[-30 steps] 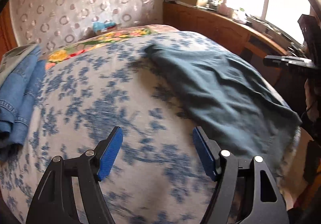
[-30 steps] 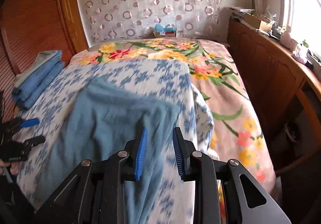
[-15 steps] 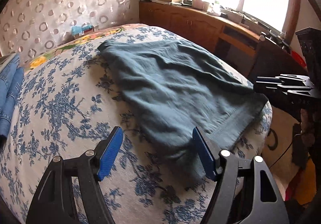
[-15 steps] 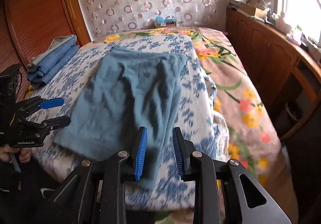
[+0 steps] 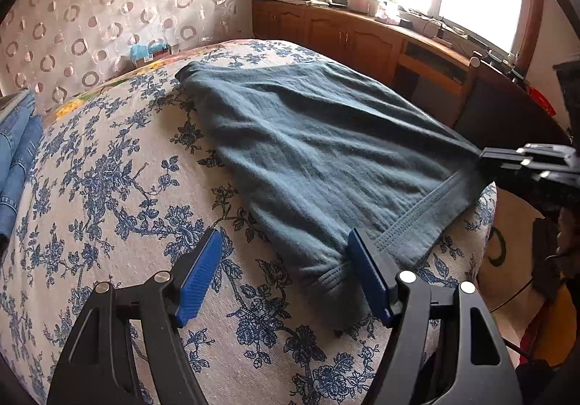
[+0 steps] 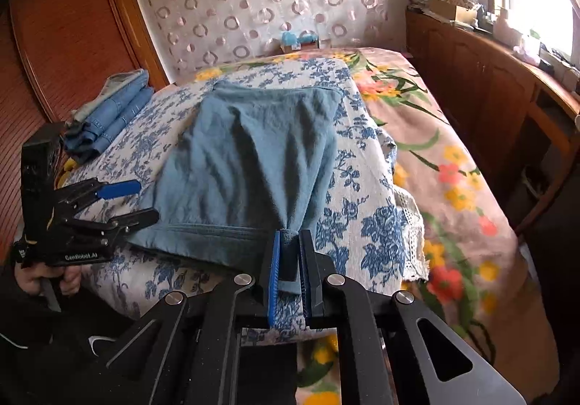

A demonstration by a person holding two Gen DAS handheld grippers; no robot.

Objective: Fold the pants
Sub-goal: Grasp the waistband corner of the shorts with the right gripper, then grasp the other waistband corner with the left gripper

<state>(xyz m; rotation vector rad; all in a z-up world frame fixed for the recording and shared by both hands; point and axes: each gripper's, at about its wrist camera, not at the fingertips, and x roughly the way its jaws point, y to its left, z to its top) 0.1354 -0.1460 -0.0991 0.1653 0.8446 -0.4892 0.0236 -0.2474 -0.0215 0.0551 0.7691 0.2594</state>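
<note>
Teal pants (image 5: pixel 319 151) lie spread on the blue-flowered bedspread (image 5: pixel 108 187), waistband toward me. My left gripper (image 5: pixel 286 267) is open, its jaws wide apart around the waistband's near corner, low over the bed. My right gripper (image 6: pixel 289 252) is shut on the other waistband corner of the pants (image 6: pixel 253 158) and pulls the cloth taut at the bed's edge. In the right wrist view the left gripper (image 6: pixel 127 202) sits open at the waistband's left end. In the left wrist view the right gripper (image 5: pixel 525 162) shows at the far right.
Folded jeans (image 6: pixel 112 115) are stacked on the bed's left side (image 5: pixel 14 158). A floral quilt (image 6: pixel 453 169) covers the bed's right side. A wooden cabinet (image 5: pixel 362 38) with clutter runs under the window. A wooden headboard (image 6: pixel 72 42) stands at left.
The pants have been drawn toward the bed's near edge and laid flat. My left gripper has swung right to the waistband corner. The right gripper stays shut on the cloth.
</note>
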